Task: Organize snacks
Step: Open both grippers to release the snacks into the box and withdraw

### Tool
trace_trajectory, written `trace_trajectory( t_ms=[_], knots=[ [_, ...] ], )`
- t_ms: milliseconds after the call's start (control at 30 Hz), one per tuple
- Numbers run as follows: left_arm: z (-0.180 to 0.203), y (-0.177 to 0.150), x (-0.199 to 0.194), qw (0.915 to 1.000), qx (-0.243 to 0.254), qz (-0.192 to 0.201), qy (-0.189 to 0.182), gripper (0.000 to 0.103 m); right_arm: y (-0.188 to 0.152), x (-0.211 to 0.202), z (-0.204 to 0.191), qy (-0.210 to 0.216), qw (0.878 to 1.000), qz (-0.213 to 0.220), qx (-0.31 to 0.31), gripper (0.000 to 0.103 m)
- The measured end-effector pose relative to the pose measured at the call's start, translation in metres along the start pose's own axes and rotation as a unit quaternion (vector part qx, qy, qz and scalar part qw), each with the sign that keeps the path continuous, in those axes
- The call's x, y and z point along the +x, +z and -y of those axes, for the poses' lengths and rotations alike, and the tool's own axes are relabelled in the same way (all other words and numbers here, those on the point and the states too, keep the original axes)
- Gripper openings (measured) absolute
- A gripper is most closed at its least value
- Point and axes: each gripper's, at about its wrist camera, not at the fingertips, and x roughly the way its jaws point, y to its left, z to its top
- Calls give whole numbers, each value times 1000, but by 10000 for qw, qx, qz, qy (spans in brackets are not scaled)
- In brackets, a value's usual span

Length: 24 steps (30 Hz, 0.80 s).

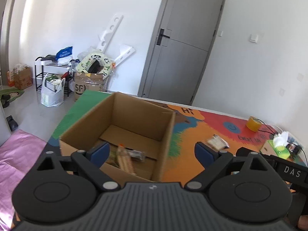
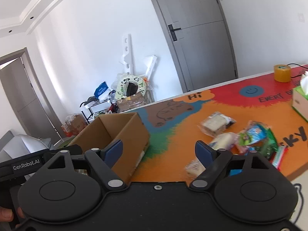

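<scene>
Both tools wide, empty; left tool (image 1: pixel 152 151) over box (image 1: pixel 123 132); loose snacks (image 2: pixel 248 136) lie right, nearer right tool (image 2: pixel 159 150).

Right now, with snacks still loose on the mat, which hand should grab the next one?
Probably right. The right gripper is open and empty, with the loose snacks just ahead; the left gripper faces the cardboard box.

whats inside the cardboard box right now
Through the left wrist camera, the cardboard box holds a few snack packets at its near end, blurred; the far floor is bare cardboard. The near wall and the left gripper cover the closest part.
</scene>
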Motion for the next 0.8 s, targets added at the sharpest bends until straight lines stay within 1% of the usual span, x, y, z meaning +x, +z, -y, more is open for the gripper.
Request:
trace_trajectory(
  t_ms=[167,267,400,533,800],
  knots=[
    [19,-4,1,9998,115,-37,-150,95,-4,-11,20,-137,9998,51,155,84],
    [33,-6,1,9989,177,-175,-409,95,-7,-19,35,-228,9993,95,271,86],
    [54,-10,1,9976,341,-190,-570,95,-10,-27,54,-326,9986,107,393,86],
    [74,-17,7,9963,546,-213,-632,95,-14,-33,73,-423,9979,94,484,86],
    [101,-23,22,9954,581,-259,-713,95,-14,-34,105,-596,9965,-26,594,86]
  ],
)
